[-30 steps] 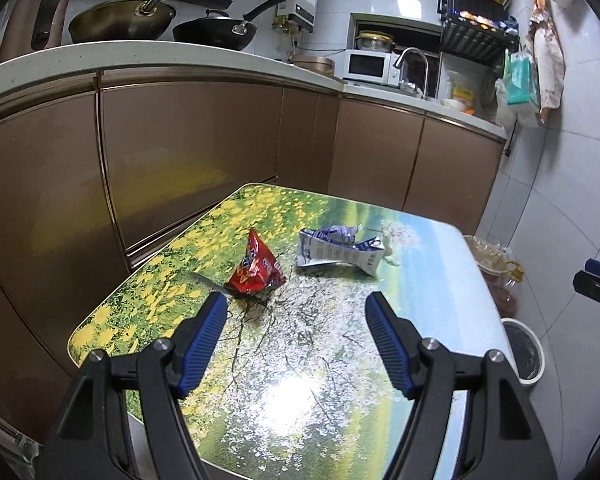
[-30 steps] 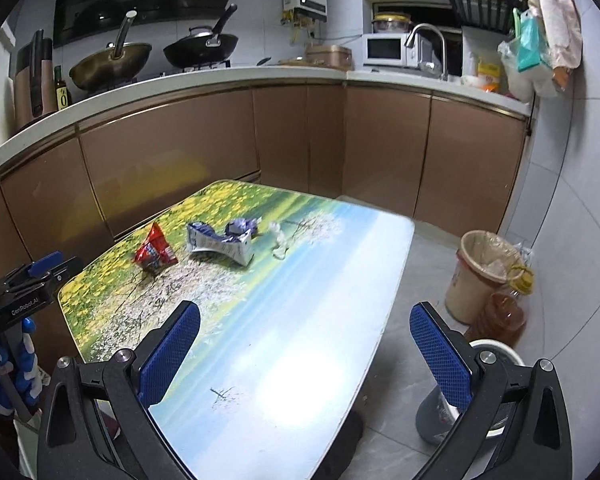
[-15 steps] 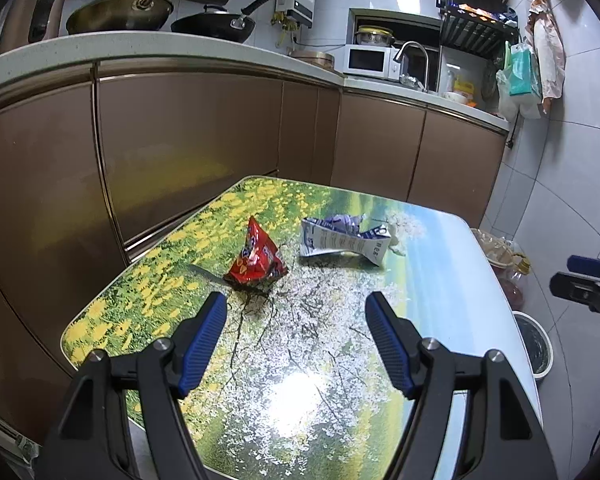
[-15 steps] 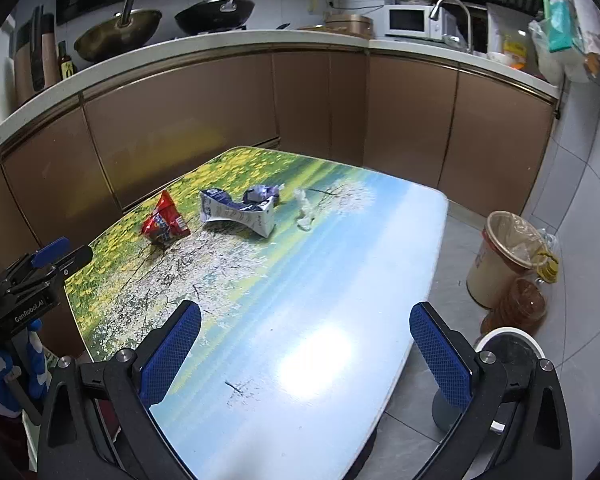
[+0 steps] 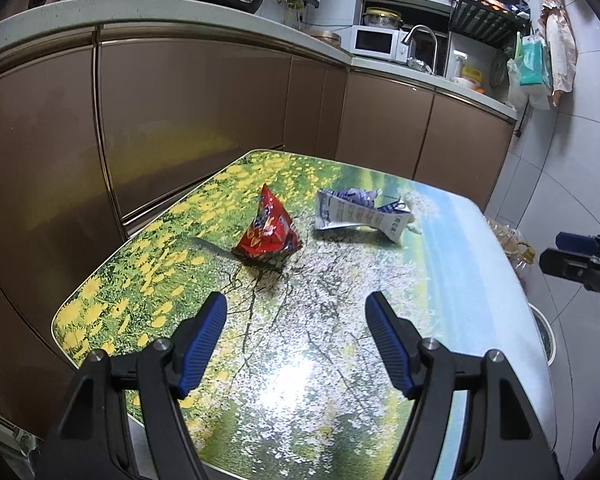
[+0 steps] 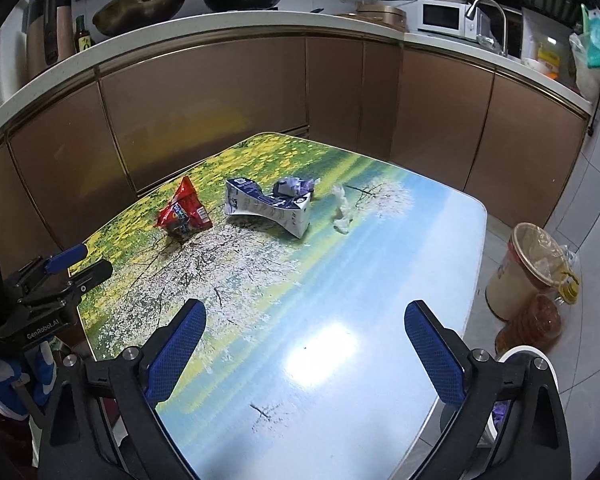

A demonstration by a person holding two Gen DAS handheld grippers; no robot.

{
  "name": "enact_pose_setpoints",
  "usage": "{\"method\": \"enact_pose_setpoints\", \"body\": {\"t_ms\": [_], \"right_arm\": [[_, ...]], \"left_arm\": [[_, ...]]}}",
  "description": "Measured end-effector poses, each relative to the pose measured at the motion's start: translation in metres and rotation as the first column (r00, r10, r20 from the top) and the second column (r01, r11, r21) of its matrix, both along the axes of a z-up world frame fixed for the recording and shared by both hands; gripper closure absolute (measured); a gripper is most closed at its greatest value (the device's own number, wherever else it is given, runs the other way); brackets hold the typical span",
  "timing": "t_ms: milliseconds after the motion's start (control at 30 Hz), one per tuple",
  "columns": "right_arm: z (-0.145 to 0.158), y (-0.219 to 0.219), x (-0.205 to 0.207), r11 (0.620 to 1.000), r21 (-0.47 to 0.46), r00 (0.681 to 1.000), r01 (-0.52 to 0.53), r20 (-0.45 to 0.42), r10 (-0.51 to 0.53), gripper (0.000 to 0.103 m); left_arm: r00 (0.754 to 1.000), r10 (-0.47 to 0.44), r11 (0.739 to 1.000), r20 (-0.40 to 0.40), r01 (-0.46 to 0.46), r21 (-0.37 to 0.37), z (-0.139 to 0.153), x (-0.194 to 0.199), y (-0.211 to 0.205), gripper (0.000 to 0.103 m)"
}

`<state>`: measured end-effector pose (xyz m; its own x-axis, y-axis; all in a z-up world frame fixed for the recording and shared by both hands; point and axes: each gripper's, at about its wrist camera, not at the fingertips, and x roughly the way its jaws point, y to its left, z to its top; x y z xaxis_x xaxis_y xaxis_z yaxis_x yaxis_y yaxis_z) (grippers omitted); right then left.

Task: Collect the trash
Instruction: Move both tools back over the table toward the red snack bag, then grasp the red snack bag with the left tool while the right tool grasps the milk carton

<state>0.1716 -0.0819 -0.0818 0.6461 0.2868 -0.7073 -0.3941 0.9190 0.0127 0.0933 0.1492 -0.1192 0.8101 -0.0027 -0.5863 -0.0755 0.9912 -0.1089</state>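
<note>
A red snack bag (image 5: 270, 229) (image 6: 183, 211) stands crumpled on the flower-print table (image 5: 340, 360) (image 6: 380, 280). A crushed white and blue milk carton (image 5: 358, 216) (image 6: 268, 208) lies to its right, with a purple wrapper (image 6: 294, 187) behind it and a white crumpled tissue (image 6: 342, 212) further right. My left gripper (image 5: 296, 318) is open and empty, above the table short of the red bag. My right gripper (image 6: 304, 324) is open wide and empty over the table's near right part.
A lined trash bin (image 6: 520, 268) stands on the floor right of the table, with an oil bottle (image 6: 536, 316) and a white pail (image 5: 542, 336) beside it. Brown kitchen cabinets (image 5: 180, 120) run behind the table.
Both grippers have moved forward and lower toward the table; the trash looks larger and nearer. Nothing on the table has moved.
</note>
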Motion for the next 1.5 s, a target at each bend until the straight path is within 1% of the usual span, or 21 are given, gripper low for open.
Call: {"method": "enact_pose_setpoints", "body": {"t_ms": [233, 400, 433, 600, 700, 900, 1000, 1100, 1200, 1367, 1500], "right_arm": [[-0.005, 0.009, 0.014, 1.000, 0.012, 1.000, -0.002, -0.012, 0.002, 0.009], [-0.008, 0.011, 0.023, 1.000, 0.025, 1.000, -0.004, -0.015, 0.004, 0.009], [-0.009, 0.011, 0.025, 1.000, 0.027, 1.000, -0.004, -0.015, 0.004, 0.011], [-0.015, 0.005, 0.033, 0.998, 0.055, 1.000, 0.003, -0.021, -0.001, 0.014], [-0.022, 0.000, 0.038, 0.998, 0.068, 1.000, 0.004, -0.031, -0.001, 0.017], [-0.035, -0.013, 0.049, 0.998, 0.070, 0.999, -0.008, -0.046, 0.011, 0.021], [-0.037, -0.022, 0.056, 0.997, 0.078, 0.999, -0.016, -0.046, 0.020, 0.022], [-0.039, -0.029, 0.066, 0.996, 0.085, 0.998, -0.031, -0.045, 0.035, 0.024], [-0.039, -0.029, 0.079, 0.994, 0.084, 0.997, -0.064, -0.045, 0.068, 0.024], [-0.037, -0.010, 0.102, 0.986, 0.073, 0.988, -0.149, -0.021, 0.151, 0.024], [-0.035, 0.015, 0.127, 0.973, 0.072, 0.975, -0.221, -0.015, 0.223, 0.024]], "left_arm": [[0.999, 0.012, 1.000, -0.041, -0.012, -0.017, -0.011, 0.008, 0.010, 0.033], [0.999, 0.010, 1.000, -0.054, -0.010, -0.002, -0.015, 0.012, 0.012, 0.033], [0.998, 0.004, 1.000, -0.056, -0.004, -0.003, -0.015, 0.012, 0.012, 0.033], [0.996, -0.041, 0.999, -0.077, 0.040, -0.013, -0.015, 0.017, 0.004, 0.033], [0.995, -0.052, 0.999, -0.090, 0.051, -0.011, -0.017, 0.022, -0.003, 0.033], [0.993, -0.062, 0.997, -0.102, 0.057, -0.053, -0.019, 0.037, -0.018, 0.033], [0.995, -0.041, 0.998, -0.096, 0.036, -0.047, -0.018, 0.044, -0.021, 0.033], [0.995, -0.003, 0.999, -0.095, -0.001, -0.042, -0.016, 0.055, -0.015, 0.033], [0.995, 0.039, 0.999, -0.091, -0.040, -0.003, -0.012, 0.070, -0.006, 0.033], [0.991, 0.093, 0.995, -0.093, -0.091, 0.030, -0.011, 0.097, 0.012, 0.033], [0.989, 0.111, 0.994, -0.102, -0.108, 0.031, -0.015, 0.119, 0.026, 0.033]]}}
